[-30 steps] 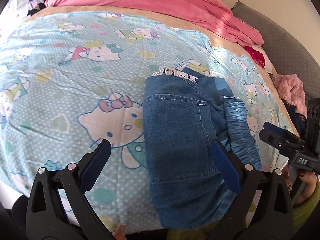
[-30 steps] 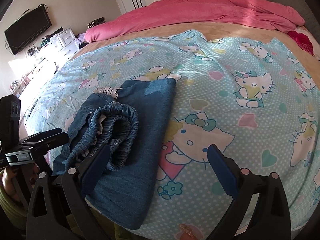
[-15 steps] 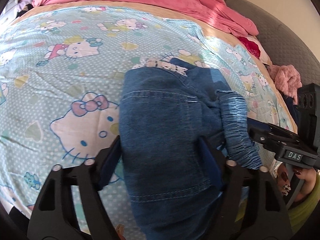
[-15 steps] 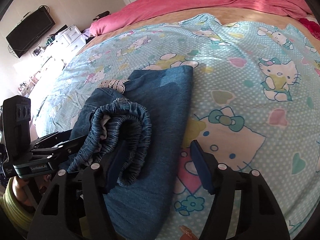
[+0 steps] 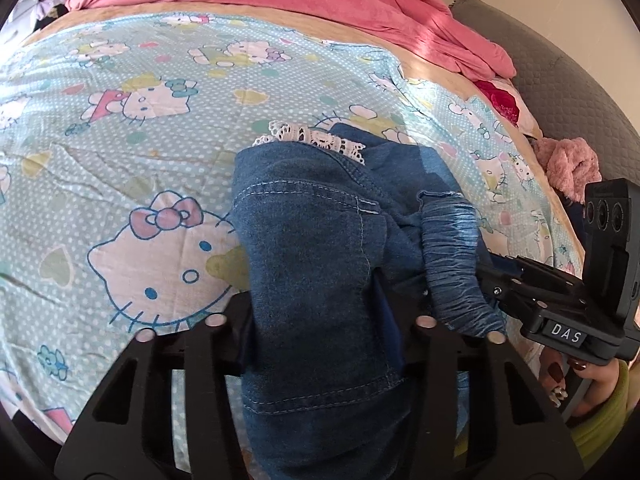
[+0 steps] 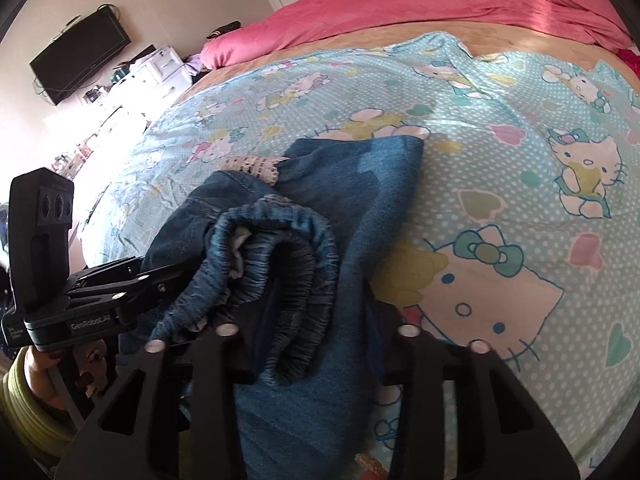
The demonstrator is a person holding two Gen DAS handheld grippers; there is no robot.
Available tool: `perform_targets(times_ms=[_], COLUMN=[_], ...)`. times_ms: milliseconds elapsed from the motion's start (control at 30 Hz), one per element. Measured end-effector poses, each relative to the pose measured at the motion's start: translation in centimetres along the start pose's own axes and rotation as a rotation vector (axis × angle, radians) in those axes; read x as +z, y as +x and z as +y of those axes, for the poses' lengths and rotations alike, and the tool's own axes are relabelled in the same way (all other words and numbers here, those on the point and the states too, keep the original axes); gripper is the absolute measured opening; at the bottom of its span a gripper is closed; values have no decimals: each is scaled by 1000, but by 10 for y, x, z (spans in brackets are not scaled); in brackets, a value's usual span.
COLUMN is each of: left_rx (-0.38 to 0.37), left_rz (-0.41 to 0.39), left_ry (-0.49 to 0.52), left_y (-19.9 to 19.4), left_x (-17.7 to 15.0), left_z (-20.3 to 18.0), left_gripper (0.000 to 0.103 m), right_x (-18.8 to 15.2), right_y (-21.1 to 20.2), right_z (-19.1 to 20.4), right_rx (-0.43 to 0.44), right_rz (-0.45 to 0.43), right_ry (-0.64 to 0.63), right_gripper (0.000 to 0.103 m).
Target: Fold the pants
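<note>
The folded blue denim pants (image 5: 316, 264) are spread at 6 o'clock on the cartoon-printed light-blue bed sheet (image 5: 132, 128). They are clamped by the left claw (image 5: 320, 320) and right claw (image 6: 316, 336), each narrowed onto the denim.

Black plastic left gripper (image 5: 320, 316) with round silver bolts, right gripper (image 5: 560, 312) labelled DAS, dark-polished fingernails, lime-green sleeve (image 5: 600, 416).

Right gripper (image 6: 316, 344) clamps folded denim pants (image 6: 360, 216); left gripper (image 6: 160, 276) grips waistband.
</note>
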State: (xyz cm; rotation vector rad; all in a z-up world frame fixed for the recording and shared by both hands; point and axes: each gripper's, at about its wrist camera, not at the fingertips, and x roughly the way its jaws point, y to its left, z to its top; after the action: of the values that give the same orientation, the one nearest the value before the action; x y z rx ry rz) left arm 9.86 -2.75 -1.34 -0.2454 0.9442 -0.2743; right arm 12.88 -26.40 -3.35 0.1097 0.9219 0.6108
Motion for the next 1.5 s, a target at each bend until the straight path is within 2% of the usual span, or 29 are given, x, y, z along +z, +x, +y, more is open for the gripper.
perform_targets(times_ms=[100,200,600,1000,1200,1300,1367,1433,1500], left_rx=[27,31,23,78,91,115,127,133,142], left_rz=[-14,-34,-107,-179,-151,-140,-134,-130,-126], left_ry=[38,56,30,36,23,20,22,22,19], left_y=[-3,-10,-27,-23,-8,-2,-1,0,2], left_x=[2,5,34,70,67,64,63,61,60], left_z=[-7,-10,-2,7,18,24,25,26,27], left_gripper=[21,17,17,17,18,24,25,26,33], right_x=[0,4,43,89,87,82,80,77,73], right_y=[-4,-11,-16,11,28,36,40,44,49], right_z=[12,21,39,47,40,34,27,22,18], right_rx=[-34,-43,-32,-62,-106,-194,-217,-234,-261], right_rz=[-20,-52,-121,-132,-116,-95,-80,-62,-41], right_ry=[-61,-91,-162,-201,-185,-165,-143,-127,-129], right_gripper=[19,13,10,10,10,14,24,47,49])
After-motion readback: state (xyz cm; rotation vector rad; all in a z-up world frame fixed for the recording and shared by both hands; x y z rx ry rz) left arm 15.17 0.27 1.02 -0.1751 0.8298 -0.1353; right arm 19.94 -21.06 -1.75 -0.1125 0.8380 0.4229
